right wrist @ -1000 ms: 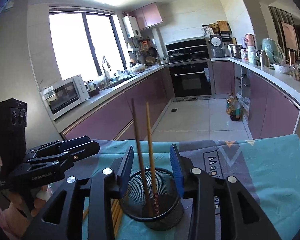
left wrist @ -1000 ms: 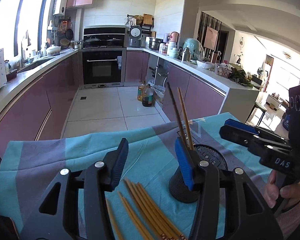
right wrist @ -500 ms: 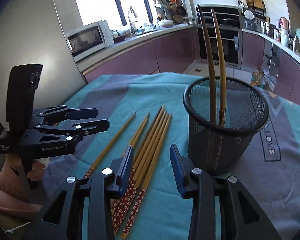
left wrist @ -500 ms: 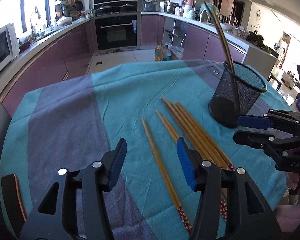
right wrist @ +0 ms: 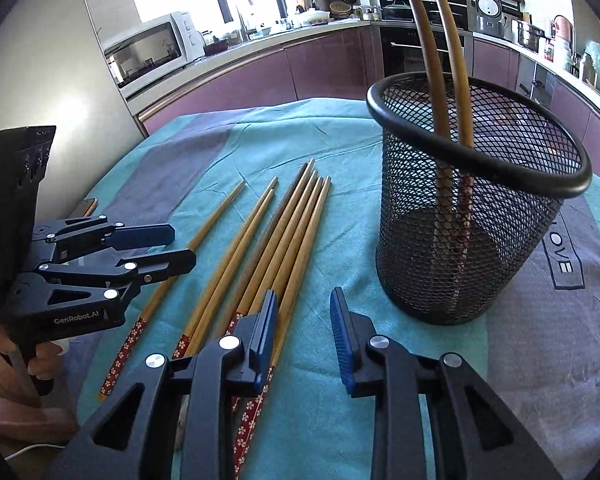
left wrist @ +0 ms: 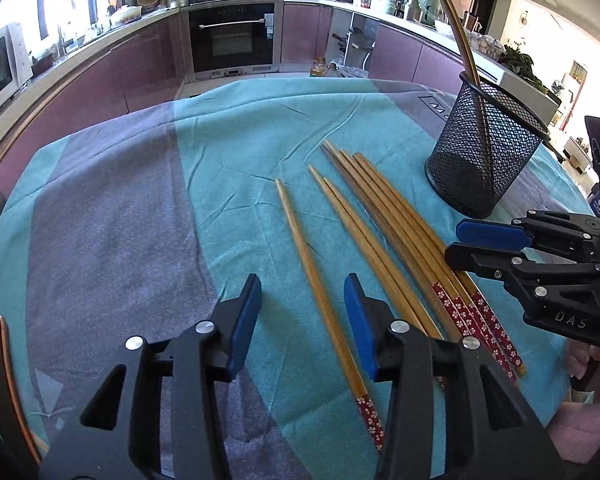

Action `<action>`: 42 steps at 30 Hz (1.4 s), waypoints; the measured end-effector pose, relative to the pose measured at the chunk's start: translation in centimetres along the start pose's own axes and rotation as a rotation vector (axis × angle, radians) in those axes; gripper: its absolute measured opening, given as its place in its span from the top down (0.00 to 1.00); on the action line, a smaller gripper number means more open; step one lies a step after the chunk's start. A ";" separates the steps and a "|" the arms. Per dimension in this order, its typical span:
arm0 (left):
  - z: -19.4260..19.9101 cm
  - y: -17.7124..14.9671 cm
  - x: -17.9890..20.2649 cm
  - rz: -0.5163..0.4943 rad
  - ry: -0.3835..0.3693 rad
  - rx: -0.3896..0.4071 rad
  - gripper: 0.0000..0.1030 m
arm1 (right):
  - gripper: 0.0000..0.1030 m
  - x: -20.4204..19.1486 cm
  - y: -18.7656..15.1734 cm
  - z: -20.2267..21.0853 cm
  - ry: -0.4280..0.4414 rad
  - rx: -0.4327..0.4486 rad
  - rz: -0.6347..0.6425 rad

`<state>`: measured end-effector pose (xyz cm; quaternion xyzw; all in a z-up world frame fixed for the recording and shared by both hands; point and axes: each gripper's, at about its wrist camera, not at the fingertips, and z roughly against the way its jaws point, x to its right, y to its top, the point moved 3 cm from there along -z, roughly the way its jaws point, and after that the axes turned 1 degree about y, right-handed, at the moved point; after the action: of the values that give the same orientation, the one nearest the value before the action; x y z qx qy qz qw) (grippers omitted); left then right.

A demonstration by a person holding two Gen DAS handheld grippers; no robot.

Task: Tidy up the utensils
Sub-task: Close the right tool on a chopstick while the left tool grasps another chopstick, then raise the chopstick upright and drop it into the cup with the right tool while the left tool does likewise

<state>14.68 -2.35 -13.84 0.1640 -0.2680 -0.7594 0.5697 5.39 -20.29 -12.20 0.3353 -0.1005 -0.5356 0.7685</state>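
Kitchen with purple cabinets; table under a teal-and-grey cloth [left wrist: 112, 208].

Left black gripper with blue pads [left wrist: 302, 316]: jaws part spread, just been closing, pinching nothing; a single bamboo chopstick with red flowered end [left wrist: 316, 284] lies between them, likely the next pick.

Loose bamboo chopsticks [right wrist: 276, 240]: flat, side by side, tips toward the far edge, awaiting collection.

Right gripper [right wrist: 304, 334]: jaws narrowing, empty, beside that bundle.

Black mesh cup [right wrist: 472, 216]: upright, holding two chopsticks leaning on its rim.
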 end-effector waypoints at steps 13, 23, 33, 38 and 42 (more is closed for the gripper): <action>-1.5 1.3 0.5 -0.006 0.024 -0.011 0.68 | 0.80 -0.1 0.5 -1.3 -0.054 -0.007 0.016; -2.5 2.2 0.8 0.034 0.016 -0.010 0.91 | 0.92 0.3 1.0 -1.7 -0.055 -0.009 -0.009; -2.4 1.7 0.8 0.078 -0.004 0.007 0.93 | 0.95 0.9 0.8 -0.5 -0.020 0.019 -0.037; -1.3 1.8 0.7 0.088 -0.038 0.025 0.93 | 0.95 0.7 0.9 0.7 0.012 0.044 -0.037; 0.1 2.0 0.7 0.090 -0.074 0.049 0.93 | 0.95 0.6 1.0 2.2 0.047 0.078 -0.034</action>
<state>15.99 -3.38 -12.59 0.1373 -0.3144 -0.7318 0.5888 5.28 -21.51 -10.08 0.3789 -0.0975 -0.5364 0.7478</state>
